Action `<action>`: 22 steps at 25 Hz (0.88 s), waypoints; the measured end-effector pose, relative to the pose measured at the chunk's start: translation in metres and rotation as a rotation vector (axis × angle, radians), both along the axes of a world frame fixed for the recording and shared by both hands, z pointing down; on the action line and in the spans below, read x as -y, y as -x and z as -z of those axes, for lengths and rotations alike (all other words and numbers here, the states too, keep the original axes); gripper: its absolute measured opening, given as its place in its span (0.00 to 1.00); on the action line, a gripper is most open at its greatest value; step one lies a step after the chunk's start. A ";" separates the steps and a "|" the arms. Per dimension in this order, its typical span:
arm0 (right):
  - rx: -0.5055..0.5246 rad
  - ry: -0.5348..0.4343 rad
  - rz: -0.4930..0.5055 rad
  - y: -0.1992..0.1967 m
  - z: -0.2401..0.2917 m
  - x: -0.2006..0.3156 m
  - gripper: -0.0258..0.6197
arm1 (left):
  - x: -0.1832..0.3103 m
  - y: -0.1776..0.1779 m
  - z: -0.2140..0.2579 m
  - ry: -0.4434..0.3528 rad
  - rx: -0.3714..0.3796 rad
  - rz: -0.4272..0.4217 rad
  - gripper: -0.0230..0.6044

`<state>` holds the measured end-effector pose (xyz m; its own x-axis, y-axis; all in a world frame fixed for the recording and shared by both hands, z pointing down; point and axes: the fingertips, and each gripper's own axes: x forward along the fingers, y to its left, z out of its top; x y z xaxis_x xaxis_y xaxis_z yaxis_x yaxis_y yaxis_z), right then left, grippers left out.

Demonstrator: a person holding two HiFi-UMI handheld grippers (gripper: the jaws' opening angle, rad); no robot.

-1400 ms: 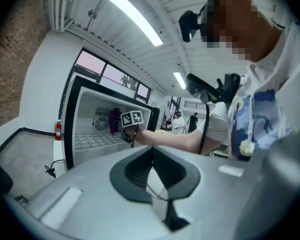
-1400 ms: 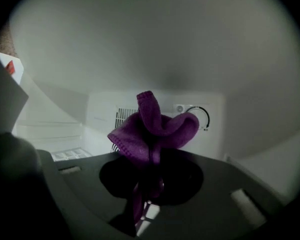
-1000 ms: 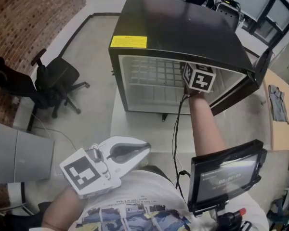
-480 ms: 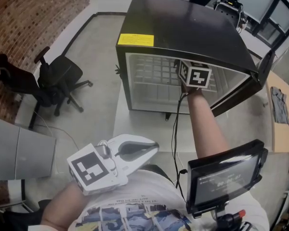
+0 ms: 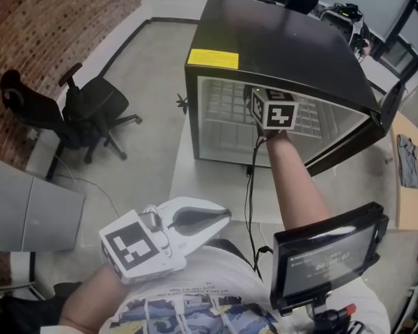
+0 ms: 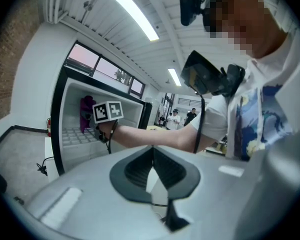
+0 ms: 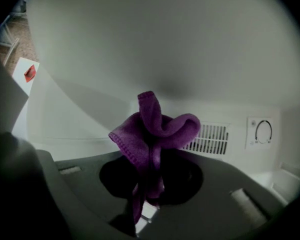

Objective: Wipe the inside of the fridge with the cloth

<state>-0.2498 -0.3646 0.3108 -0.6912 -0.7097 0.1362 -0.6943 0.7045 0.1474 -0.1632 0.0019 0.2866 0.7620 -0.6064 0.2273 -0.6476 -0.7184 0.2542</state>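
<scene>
We find the right claw (image 7: 149, 196) clamped on the purple cloth (image 7: 157, 129), which stands bunched above the jaws inside the fridge (image 5: 279, 44), near its back wall; we cannot confirm contact with any surface. The left claw (image 6: 153, 176) is closed on nothing, well outside the fridge. We judge the cloth soft, light and floppy, best pinched at its gathered middle, as here, leaving loose folds to wipe.

Count it up: one fridge (image 5: 279, 33) sat top centre, with one yellow label (image 5: 212, 59) on it. Two grippers were there: left gripper (image 5: 226, 216) at lower left, right gripper (image 7: 150, 184) at bottom centre. One purple cloth (image 7: 155, 129), one office chair (image 5: 83, 110) upper left, one screen (image 5: 327, 256) lower right, one dial (image 7: 263, 132) at right.
</scene>
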 end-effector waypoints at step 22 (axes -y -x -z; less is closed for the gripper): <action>-0.005 0.059 0.223 0.085 -0.014 -0.023 0.16 | 0.003 0.016 -0.002 0.009 -0.009 0.076 0.05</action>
